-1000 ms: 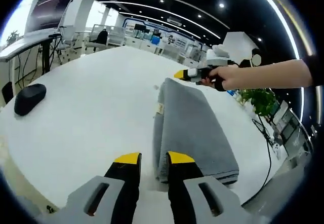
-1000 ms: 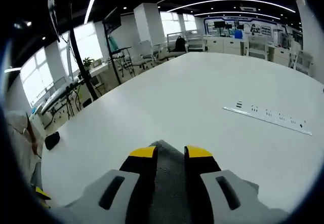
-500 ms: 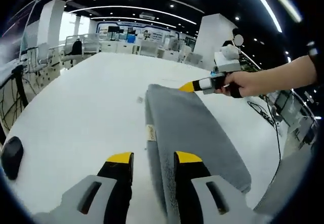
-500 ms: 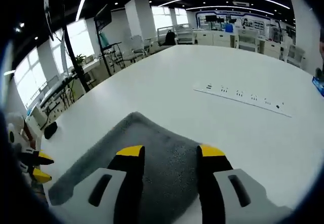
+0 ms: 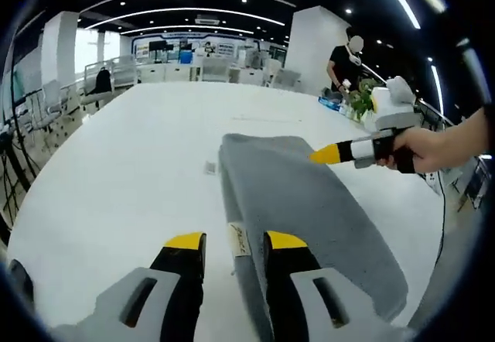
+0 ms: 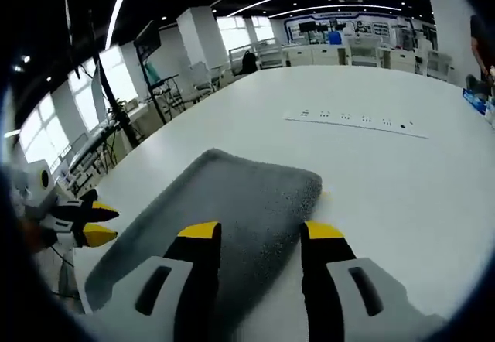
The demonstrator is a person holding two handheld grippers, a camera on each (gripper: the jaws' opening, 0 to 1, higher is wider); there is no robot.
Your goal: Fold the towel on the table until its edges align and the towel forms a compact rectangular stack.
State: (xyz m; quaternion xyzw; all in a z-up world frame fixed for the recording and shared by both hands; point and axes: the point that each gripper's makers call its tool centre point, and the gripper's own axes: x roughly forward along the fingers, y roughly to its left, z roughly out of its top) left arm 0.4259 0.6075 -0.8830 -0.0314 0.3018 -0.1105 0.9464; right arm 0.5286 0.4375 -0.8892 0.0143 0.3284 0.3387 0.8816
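Grey towel [image 5: 302, 203] lies flat on the white table [image 5: 131, 164] as a long folded strip, its layers stacked so another fold could shorten it into a compact rectangle. Left tongs [image 5: 234, 243] stand parted over its near end beside the small label [image 5: 239, 240]; right tongs [image 6: 252, 234] hover wide over the opposite end, gripping nothing.

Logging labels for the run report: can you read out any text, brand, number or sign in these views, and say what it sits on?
No text here is legible.
Tag on the towel: a small label on its near edge carries marks, too small and blurred to read.
Strip on the table: a long strip bears dark marks, too small to read.
Far wall: blue signage, blurred beyond reading.
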